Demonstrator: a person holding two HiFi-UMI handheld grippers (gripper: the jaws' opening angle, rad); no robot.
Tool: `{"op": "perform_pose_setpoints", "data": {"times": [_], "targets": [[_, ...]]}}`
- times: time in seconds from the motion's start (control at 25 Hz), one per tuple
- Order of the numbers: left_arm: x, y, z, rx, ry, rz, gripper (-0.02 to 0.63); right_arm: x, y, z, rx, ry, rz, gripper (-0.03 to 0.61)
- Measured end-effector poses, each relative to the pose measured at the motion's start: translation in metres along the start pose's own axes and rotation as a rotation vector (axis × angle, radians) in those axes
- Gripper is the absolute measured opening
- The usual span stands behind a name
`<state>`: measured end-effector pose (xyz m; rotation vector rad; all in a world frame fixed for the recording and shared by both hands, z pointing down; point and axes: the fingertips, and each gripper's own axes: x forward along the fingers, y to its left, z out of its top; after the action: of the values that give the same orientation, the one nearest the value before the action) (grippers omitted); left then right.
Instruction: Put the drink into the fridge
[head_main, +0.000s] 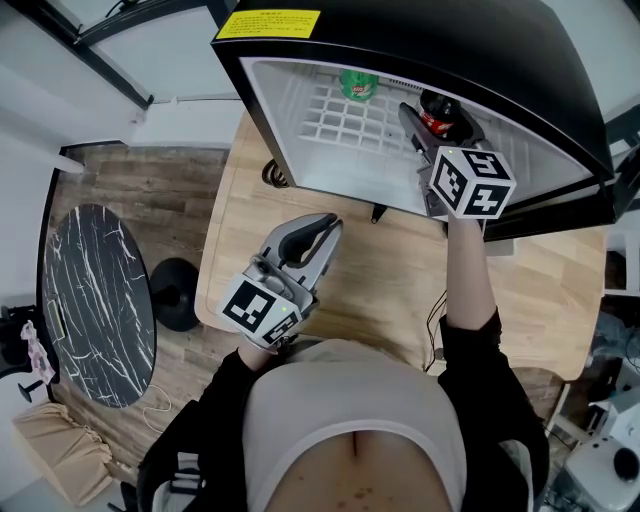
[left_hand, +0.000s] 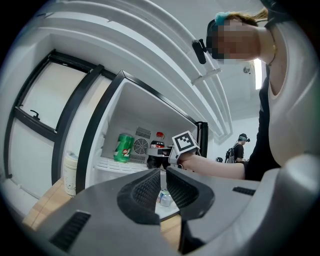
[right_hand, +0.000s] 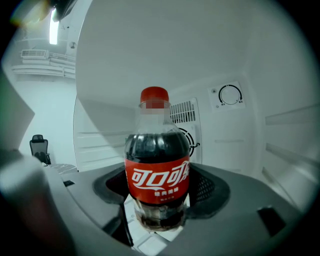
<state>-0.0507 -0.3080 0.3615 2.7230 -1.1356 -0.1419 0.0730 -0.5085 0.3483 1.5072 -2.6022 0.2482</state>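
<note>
A cola bottle (right_hand: 159, 175) with a red cap and red label stands upright between the jaws of my right gripper (right_hand: 160, 197), which is shut on it. In the head view that gripper (head_main: 432, 122) reaches into the open mini fridge (head_main: 300, 150), with the bottle (head_main: 438, 112) over the white wire shelf at the right. A green can (head_main: 358, 85) stands at the back of the shelf. My left gripper (head_main: 322, 232) hovers over the wooden table (head_main: 380, 290) in front of the fridge, shut and empty. From the left gripper view (left_hand: 163, 176) I see the can (left_hand: 123, 147) and the bottle (left_hand: 158, 144).
The fridge's black top overhangs at the upper right. A round black marble table (head_main: 95, 300) stands to the left on the floor. A pale cup (left_hand: 70, 172) stands left of the fridge. A small container (left_hand: 164, 197) lies in the fridge's lower part. Cables (head_main: 435, 315) trail on the table.
</note>
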Motion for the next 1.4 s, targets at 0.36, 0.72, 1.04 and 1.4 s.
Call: {"op": "perform_pose_setpoints", "data": {"times": [0.36, 0.72, 1.04, 1.4], "targets": [[0.0001, 0.0009, 0.0001, -0.005, -0.003, -0.004, 0.041, -0.0003, 0.0009, -0.0009, -0.019, 0.002, -0.001, 0.327], [0.0010, 0.0015, 0.0004, -0.009, -0.003, -0.005, 0.040, -0.0059, -0.0012, -0.0006, -0.014, 0.000, 0.009, 0.327], [0.0039, 0.0004, -0.0004, -0.013, -0.003, -0.012, 0.040, -0.0085, -0.0038, -0.0013, -0.003, 0.006, 0.011, 0.327], [0.0065, -0.0008, -0.0025, -0.015, 0.000, -0.021, 0.040, -0.0094, -0.0052, -0.0022, -0.018, 0.004, 0.008, 0.327]]}}
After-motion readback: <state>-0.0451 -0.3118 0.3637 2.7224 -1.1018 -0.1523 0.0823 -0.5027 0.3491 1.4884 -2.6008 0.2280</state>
